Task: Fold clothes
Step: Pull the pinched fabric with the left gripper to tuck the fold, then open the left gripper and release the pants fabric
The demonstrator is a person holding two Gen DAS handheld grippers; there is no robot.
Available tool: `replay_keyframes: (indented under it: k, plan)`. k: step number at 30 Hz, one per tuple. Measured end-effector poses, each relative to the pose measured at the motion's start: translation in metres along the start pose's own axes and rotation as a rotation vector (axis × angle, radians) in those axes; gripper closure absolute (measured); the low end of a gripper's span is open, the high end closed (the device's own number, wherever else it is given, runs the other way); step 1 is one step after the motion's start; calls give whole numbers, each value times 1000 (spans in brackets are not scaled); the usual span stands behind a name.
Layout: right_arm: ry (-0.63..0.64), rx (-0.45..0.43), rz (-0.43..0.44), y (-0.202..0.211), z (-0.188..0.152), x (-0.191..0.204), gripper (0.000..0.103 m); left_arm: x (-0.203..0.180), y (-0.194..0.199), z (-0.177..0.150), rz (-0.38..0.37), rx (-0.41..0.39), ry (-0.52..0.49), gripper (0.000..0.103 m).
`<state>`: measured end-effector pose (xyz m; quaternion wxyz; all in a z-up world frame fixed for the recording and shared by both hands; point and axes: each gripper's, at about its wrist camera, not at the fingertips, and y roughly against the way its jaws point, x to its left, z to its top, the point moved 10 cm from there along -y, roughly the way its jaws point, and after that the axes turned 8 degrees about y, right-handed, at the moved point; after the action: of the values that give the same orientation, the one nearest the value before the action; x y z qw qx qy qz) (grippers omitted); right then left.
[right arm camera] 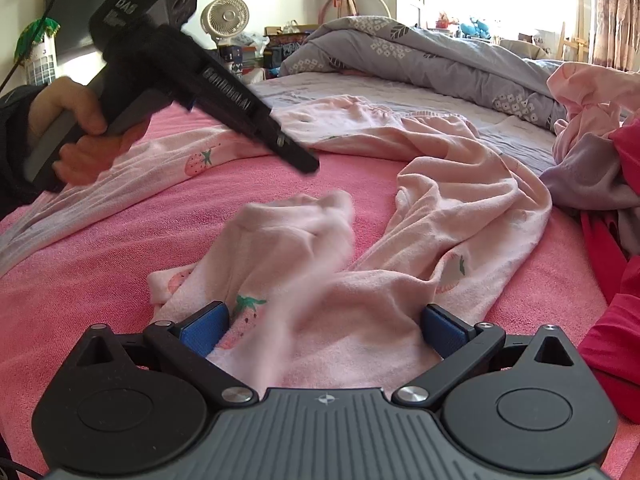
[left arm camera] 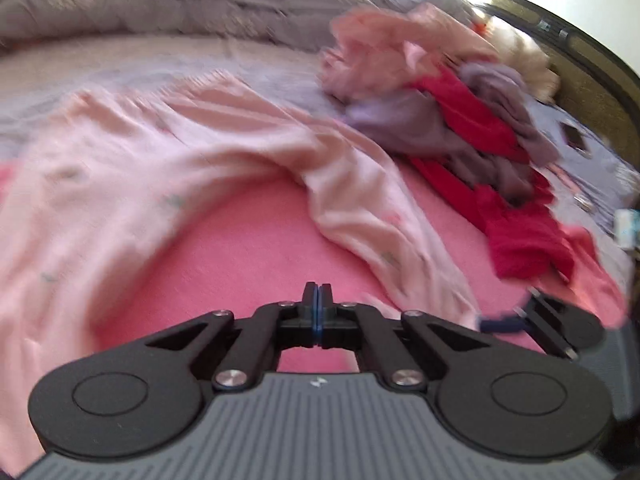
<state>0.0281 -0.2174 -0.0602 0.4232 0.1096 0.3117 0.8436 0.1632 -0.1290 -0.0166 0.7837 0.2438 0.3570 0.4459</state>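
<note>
A pale pink strawberry-print garment [right arm camera: 460, 216] lies spread and rumpled over the pink bed cover [right arm camera: 100, 280]. My right gripper [right arm camera: 324, 328] is open, and a bunched part of the garment lies between its blue pads [right arm camera: 204, 328]. A hand [right arm camera: 76, 120] holds my left gripper [right arm camera: 308, 166] above the bed, tilted downward, over the gap between the garment's two legs. In the left wrist view the left gripper [left arm camera: 317, 292] is shut with nothing in it, over bare pink cover, and the garment [left arm camera: 140, 152] curves around it. This view is blurred.
A pile of red, mauve and pink clothes [left arm camera: 460, 112] sits on the right of the bed. A grey patterned duvet [right arm camera: 420, 56] is rolled along the far side. A fan [right arm camera: 226, 16] and cluttered shelves stand beyond the bed.
</note>
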Motion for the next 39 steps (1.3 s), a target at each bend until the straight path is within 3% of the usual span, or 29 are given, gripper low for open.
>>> replay_keyframes:
  k: [3, 10, 15, 17, 19, 22, 24, 27, 29, 34, 35, 37, 39]
  plan:
    - [0, 0, 0, 1, 0, 0, 0, 13, 5, 15, -39, -2, 72, 103]
    - [-2, 0, 0, 2, 0, 0, 0, -4, 7, -32, -99, 123, -33, 103]
    - [9, -4, -35, 7, 0, 0, 0, -26, 24, -55, -134, 113, -109, 103]
    - [11, -10, -59, 14, 0, 2, 5, -35, 30, -65, -119, 96, -171, 103]
    - [-9, -11, -46, 21, -4, 7, 26, -41, 29, -77, -108, 103, -207, 103]
    - [-54, -14, -37, 36, -11, 14, 48, -41, 23, -93, -114, 130, -201, 103]
    - [-67, -7, -22, 45, -14, 21, 57, -40, 25, -96, -126, 116, -184, 103]
    - [-39, 25, 13, 59, -16, 35, 61, -37, 36, -86, -162, 58, -137, 100]
    - [-10, 35, 23, 68, -13, 41, 60, -35, 36, -82, -152, 30, -136, 86]
    - [0, -51, -95, 88, 28, 21, 60, -43, 17, -103, -106, 33, -243, 83]
    - [14, -50, -111, 84, 38, 17, 63, -45, 17, -106, -95, 15, -268, 82]
    - [46, -36, -127, 69, 57, 13, 84, -47, 19, -108, -77, 0, -300, 82]
    - [74, 3, -98, 42, 70, 15, 87, -47, 20, -111, -76, -14, -308, 82]
